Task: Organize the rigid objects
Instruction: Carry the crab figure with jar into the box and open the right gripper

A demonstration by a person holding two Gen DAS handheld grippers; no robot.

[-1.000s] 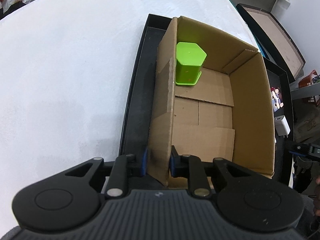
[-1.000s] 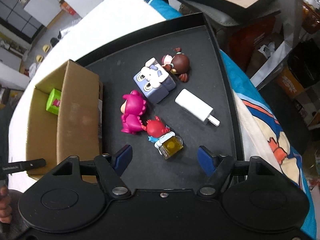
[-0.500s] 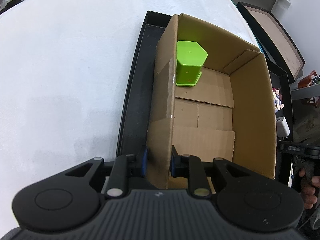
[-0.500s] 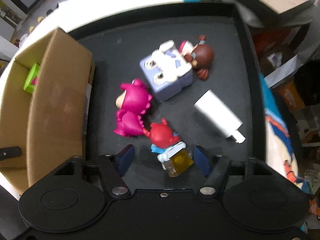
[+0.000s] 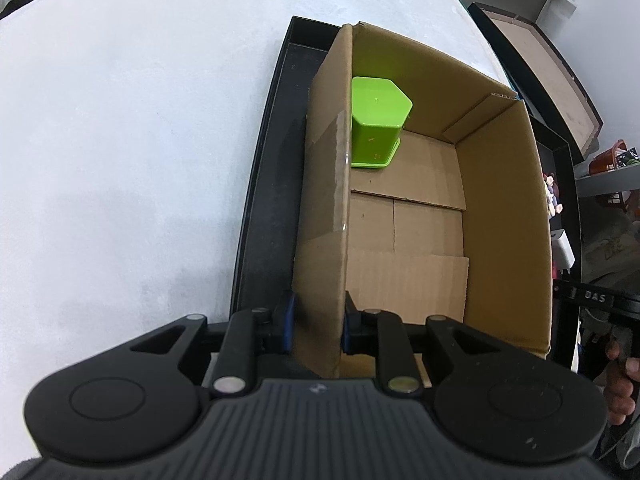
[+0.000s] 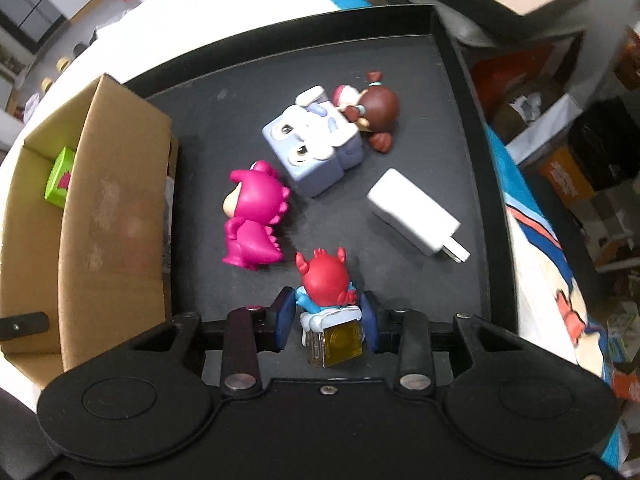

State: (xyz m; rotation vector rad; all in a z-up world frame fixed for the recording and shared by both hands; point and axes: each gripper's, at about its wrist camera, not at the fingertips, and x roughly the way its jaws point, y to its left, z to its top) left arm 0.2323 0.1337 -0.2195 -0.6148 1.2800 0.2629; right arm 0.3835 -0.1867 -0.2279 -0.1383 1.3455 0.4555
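Observation:
My left gripper (image 5: 316, 326) is shut on the near left wall of a cardboard box (image 5: 324, 240) that stands on a black tray (image 5: 264, 184). A green hexagonal block (image 5: 378, 120) stands in the box's far left corner. My right gripper (image 6: 328, 322) is closed around a red-headed figurine on a yellow base (image 6: 330, 304) at the tray's (image 6: 456, 80) near edge. A pink dinosaur figurine (image 6: 254, 216), a lavender cube toy (image 6: 314, 146), a brown-haired doll (image 6: 374, 110) and a white charger (image 6: 414, 218) lie on the tray. The box (image 6: 116, 208) and green block (image 6: 60, 178) show at left.
A white table surface (image 5: 120, 140) spreads left of the tray. A wooden-bottomed black tray (image 5: 548, 64) lies beyond to the right. Cluttered boxes and shelves (image 6: 580, 160) stand right of the table. A patterned cloth (image 6: 540, 248) hangs over the table's right side.
My right gripper moved forward and down over the red-headed figurine and closed from wide open onto it. My left gripper kept its hold on the box wall.

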